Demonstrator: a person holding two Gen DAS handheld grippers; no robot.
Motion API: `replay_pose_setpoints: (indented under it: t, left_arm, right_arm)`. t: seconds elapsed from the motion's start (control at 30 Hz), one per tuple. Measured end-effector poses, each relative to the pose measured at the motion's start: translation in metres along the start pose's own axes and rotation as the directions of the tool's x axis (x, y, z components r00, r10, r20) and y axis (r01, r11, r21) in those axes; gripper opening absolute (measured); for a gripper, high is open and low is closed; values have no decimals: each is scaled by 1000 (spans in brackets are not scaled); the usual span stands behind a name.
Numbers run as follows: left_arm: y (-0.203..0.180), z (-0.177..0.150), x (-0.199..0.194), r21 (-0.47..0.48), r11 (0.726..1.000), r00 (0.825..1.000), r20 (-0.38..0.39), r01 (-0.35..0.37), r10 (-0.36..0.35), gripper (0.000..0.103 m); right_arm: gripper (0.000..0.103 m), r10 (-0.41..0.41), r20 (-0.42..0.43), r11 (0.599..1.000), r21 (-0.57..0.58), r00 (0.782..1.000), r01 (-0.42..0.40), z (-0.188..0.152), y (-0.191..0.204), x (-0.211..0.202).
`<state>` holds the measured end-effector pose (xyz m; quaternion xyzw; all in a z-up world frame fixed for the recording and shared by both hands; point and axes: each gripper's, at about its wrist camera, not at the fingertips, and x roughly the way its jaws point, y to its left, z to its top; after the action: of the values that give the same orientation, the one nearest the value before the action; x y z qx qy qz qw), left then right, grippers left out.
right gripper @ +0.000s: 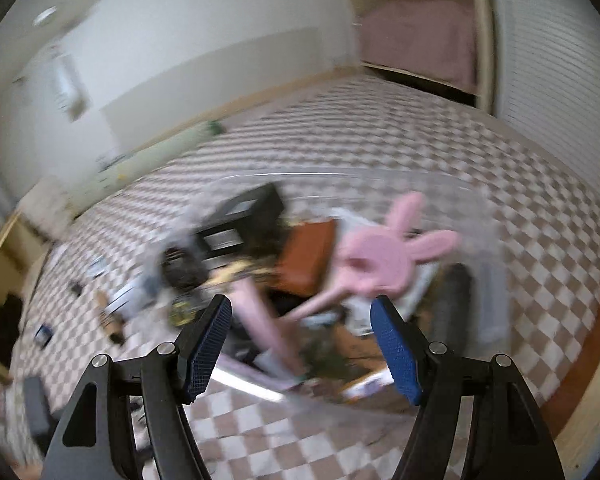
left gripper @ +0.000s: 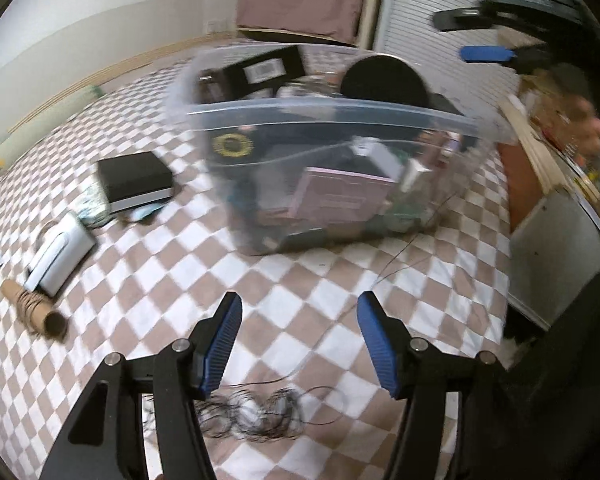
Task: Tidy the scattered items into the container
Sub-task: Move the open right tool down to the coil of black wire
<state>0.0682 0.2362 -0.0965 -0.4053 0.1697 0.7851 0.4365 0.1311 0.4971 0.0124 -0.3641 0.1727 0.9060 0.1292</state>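
While tilted down before the clear plastic storage bin [left gripper: 332, 120], left gripper [left gripper: 298, 344]: jaws apart, empty. Right gripper [right gripper: 302, 346]: apart, empty, above bin's pink rabbit toy [right gripper: 384, 256]. Near bin: black box [left gripper: 134, 178].

My right wrist view was smeared: the clear bin [right gripper: 380, 184] barely read, and only the pink rabbit shape [right gripper: 384, 256] stood out. On the left, a dark coiled wire [left gripper: 256, 412] lay partly behind my finger [left gripper: 220, 348].

A clear plastic storage bin [left gripper: 332, 120] is sitting on the brown-and-white checkered bed cover [left gripper: 148, 248] ahead of me, with a pink rabbit-shaped toy [right gripper: 384, 256] lying inside. Left of it, a black flat box [left gripper: 134, 180], a white rectangular device [left gripper: 60, 256] and a cardboard twine spool [left gripper: 34, 312] are lying. A black tangled wire [left gripper: 252, 412] is lying nearest me.
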Motion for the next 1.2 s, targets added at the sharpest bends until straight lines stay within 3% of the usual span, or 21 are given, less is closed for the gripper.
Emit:
replay_pose_setpoints:
  t: [0.1,0.27,0.4,0.47,0.6,0.73,0.77,0.83,0.87,1.07,1.2]
  left_arm:
    - [20,-8,-2,-34,997,998,3,-68,68,69]
    - [52,-31,-2,-84,985,988,-46,-154,150,70]
    - [81,-49,-11,-146,966,977,-65,-212,204,70]
    - [97,-56,-18,-186,953,971,-66,-240,231,70]
    - [124,-69,-27,-244,917,948,-66,-317,310,70]
    - [147,-80,-26,-269,873,913,-91,-406,397,70]
    - [152,-83,-23,-270,865,906,-102,-422,410,70]
    - [159,-88,-16,-260,855,894,-129,-449,430,70]
    - [161,-91,-12,-253,851,888,-140,-460,439,70]
    - [169,-96,9,-178,828,845,-171,-533,507,70]
    - [174,-104,28,-146,839,847,-184,-525,498,70]
  right_arm:
    - [72,87,-28,991,-101,996,-89,-13,34,-6]
    - [72,164,-183,934,-288,969,-213,-50,92,9]
    - [72,197,-364,896,-309,910,-317,-86,122,38]
    - [72,215,-486,887,-265,847,-377,-108,132,59]
    - [72,249,-679,889,-123,691,-441,-154,146,93]
    - [72,342,-781,912,142,523,-385,-189,147,125]
    - [72,359,-786,913,186,502,-362,-194,147,131]
    - [72,392,-784,912,260,482,-318,-200,148,143]
    - [72,399,-779,911,278,484,-304,-201,149,147]
    - [72,430,-738,900,391,520,-191,-201,149,168]
    - [72,460,-743,867,495,487,-64,-210,142,190]
